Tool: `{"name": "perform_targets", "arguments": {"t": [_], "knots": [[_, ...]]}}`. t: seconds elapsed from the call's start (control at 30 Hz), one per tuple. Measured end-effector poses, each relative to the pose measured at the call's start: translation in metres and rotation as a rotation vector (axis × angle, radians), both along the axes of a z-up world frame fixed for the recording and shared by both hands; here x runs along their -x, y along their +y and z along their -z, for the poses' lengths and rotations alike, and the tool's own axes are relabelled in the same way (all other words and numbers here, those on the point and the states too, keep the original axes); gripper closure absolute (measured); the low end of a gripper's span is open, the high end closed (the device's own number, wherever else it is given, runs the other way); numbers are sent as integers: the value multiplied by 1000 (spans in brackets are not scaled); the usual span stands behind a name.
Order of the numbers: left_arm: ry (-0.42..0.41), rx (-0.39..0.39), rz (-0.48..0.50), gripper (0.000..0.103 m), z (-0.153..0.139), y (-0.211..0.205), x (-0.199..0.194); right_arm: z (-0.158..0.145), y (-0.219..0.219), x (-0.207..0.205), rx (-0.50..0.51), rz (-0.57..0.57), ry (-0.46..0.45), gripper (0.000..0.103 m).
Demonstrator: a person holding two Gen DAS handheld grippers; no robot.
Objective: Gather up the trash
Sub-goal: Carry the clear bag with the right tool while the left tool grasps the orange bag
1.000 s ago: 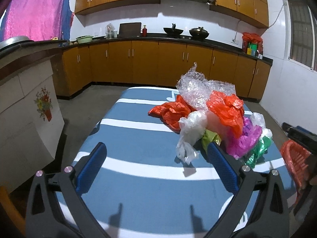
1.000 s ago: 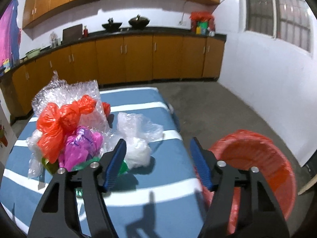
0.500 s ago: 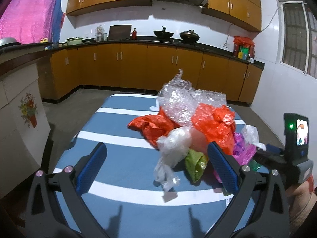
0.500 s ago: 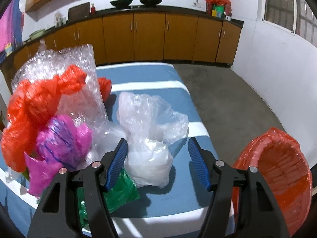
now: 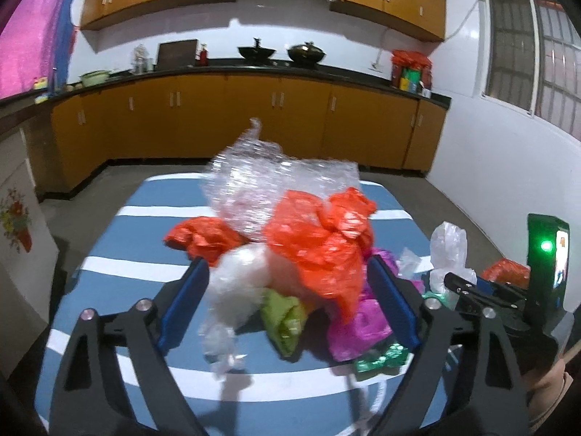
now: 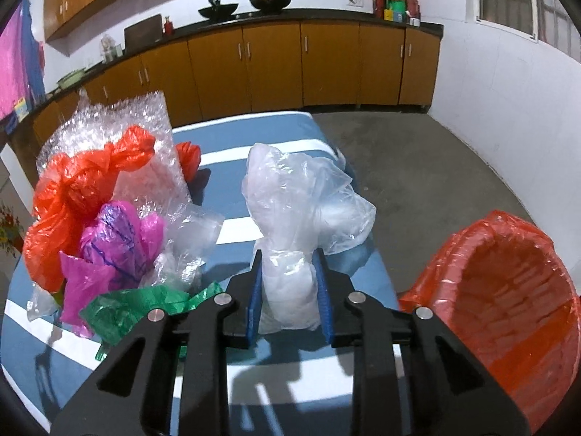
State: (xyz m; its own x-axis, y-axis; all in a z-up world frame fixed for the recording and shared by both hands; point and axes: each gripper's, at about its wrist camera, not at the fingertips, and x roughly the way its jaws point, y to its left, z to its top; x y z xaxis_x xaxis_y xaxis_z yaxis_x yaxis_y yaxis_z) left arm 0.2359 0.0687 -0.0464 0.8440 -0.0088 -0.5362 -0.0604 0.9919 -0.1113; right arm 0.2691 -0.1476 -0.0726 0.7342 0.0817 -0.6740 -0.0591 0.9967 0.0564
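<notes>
A heap of crumpled plastic lies on the blue-and-white striped table (image 5: 152, 374): bubble wrap (image 5: 268, 178), red bags (image 5: 319, 243), a white bag (image 5: 239, 287), a lime bag (image 5: 285, 318), a magenta bag (image 6: 109, 247) and green foil (image 6: 138, 305). My left gripper (image 5: 288, 307) is open, its blue pads on either side of the white, lime and red bags. My right gripper (image 6: 288, 294) is shut on a clear plastic bag (image 6: 301, 200) at the table's right side; it also shows in the left wrist view (image 5: 450, 250).
A bin lined with a red bag (image 6: 508, 283) stands on the floor just right of the table. Wooden kitchen cabinets (image 5: 254, 116) with woks on the counter run along the back wall. A white wall and window are at the right.
My right gripper has moved forward and closed on the clear plastic bag. My left gripper has advanced into the heap, so the bags now sit between its open pads.
</notes>
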Motion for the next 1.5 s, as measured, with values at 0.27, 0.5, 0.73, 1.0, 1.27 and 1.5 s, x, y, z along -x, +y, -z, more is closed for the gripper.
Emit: {"name": "perform_targets", "arguments": {"t": [0.27,0.5,0.73,1.0,1.27,1.5], "knots": [[89,-5,42,40,19,-20,-24,0,-14,7,-19,9,-2,77],[121,22,56,75,27,-19,-35,-7,-14,11,-30,8,-11,77],[81,38,82,92,18,-16,-26,-12,-16,18,-41,6,-20,77],[20,36,109,95,-7,-19,-9,-31,-23,32,-48,9,-59,77],[-37,54,172,95,-35,-40,13,-49,-43,50,-48,42,-95,77],[-66,80,294,95,-54,-88,30,-56,-83,73,-37,126,-109,77]]}}
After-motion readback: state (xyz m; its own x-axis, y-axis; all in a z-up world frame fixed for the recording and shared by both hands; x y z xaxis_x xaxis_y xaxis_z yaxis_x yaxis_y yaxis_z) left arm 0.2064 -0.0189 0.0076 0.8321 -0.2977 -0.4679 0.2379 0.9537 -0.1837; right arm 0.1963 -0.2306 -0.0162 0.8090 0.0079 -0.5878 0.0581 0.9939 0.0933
